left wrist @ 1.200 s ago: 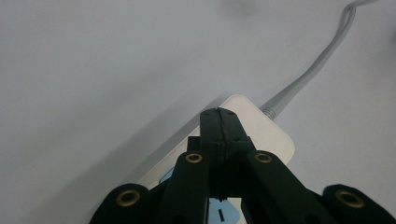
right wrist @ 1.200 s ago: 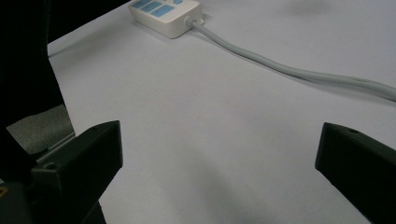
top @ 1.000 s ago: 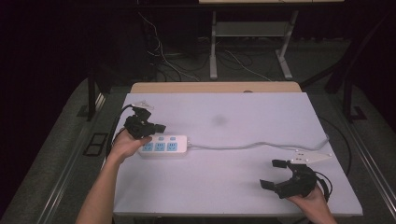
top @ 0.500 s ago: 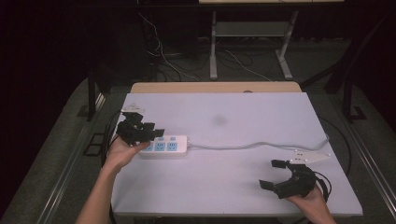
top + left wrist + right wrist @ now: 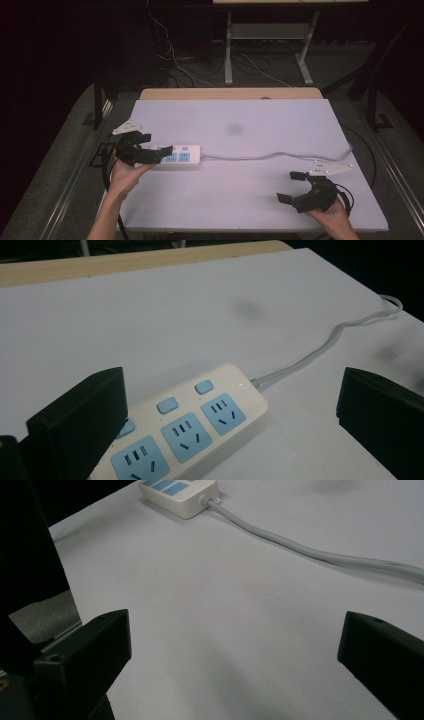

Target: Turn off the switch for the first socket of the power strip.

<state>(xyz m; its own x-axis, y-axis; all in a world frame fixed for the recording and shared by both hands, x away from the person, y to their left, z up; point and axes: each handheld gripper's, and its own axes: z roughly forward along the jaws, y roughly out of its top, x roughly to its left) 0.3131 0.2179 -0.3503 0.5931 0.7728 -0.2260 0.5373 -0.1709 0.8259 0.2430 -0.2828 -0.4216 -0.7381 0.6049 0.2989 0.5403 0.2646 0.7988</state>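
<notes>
A white power strip [image 5: 177, 155] with blue sockets lies flat on the left part of the white table [image 5: 240, 115]. Its grey cable [image 5: 270, 156] snakes right to the table's far right edge. My left gripper [image 5: 156, 143] hovers over the strip's left end, open, with nothing held. In the left gripper view the strip [image 5: 190, 425] lies between and beyond the wide-apart jaws of that gripper [image 5: 230, 420]. My right gripper [image 5: 288, 186] stands open near the front right corner, holding nothing. The right gripper view looks past its gripper [image 5: 230, 650] over bare tabletop to the cable [image 5: 310, 552] and the strip's end [image 5: 177, 492].
A faint dark smudge [image 5: 234, 129] marks the table's middle. A wooden strip [image 5: 230, 93] runs along the far edge. Beyond it are metal legs of a stand [image 5: 229, 50] and loose cables [image 5: 190, 65] on the dark floor.
My left gripper has shifted a little left and toward the near edge, staying open over the strip's left end. The right gripper has hardly moved.
</notes>
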